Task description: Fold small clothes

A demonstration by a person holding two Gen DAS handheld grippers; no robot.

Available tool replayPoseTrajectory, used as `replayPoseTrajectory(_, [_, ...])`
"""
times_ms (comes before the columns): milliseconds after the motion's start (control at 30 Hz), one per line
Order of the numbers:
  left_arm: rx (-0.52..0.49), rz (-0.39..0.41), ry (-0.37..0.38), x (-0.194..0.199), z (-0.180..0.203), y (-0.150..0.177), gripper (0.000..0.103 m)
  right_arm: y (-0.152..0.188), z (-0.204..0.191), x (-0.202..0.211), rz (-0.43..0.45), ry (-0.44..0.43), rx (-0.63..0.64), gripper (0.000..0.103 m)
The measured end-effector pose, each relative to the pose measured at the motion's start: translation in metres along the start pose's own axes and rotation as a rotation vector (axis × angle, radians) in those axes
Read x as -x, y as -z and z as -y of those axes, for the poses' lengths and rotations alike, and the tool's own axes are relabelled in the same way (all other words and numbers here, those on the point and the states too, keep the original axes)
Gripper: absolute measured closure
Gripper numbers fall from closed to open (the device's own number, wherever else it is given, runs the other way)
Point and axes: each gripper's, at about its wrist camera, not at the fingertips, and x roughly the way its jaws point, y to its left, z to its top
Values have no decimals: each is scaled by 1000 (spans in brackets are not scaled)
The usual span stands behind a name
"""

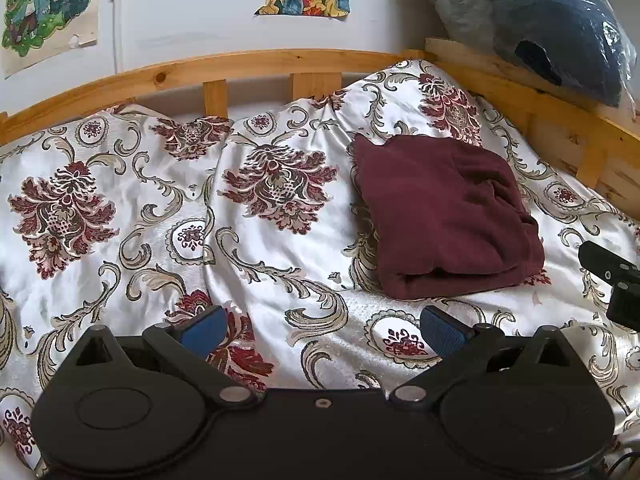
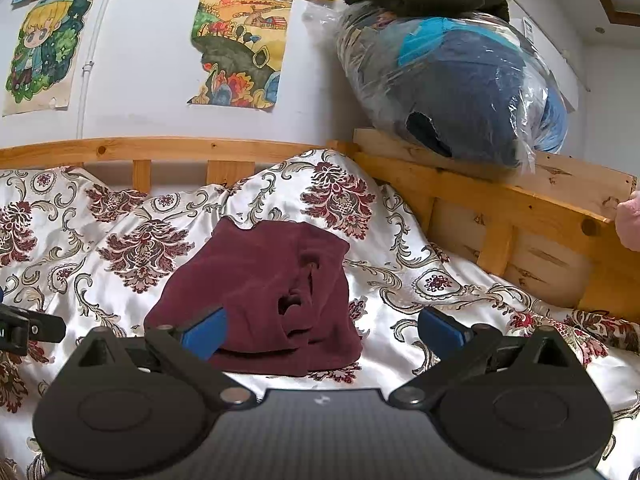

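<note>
garment (image 1: pixel 444 212): maroon | bedspread (image 1: pixel 280 256): white, maroon-beige floral | fingers (image 1: pixel 440 330): blue

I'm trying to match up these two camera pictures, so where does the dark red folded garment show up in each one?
Left wrist view: the dark red garment lies right of centre on the patterned bedspread, beyond the open left gripper.
Right wrist view: the garment sits centre, just ahead of the open right gripper.
Shared landmark: the plastic bag of clothes on the wooden bed rail, upper right in both.

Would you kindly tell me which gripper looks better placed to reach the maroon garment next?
Probably the right gripper: open, with the maroon garment straight ahead. The left gripper, also open, sees it off to its right.
</note>
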Motion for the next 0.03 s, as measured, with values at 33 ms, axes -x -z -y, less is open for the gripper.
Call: replayPoseTrajectory(33, [-1, -1, 1, 0, 1, 0, 1, 0, 0, 0, 0, 0, 0, 0])
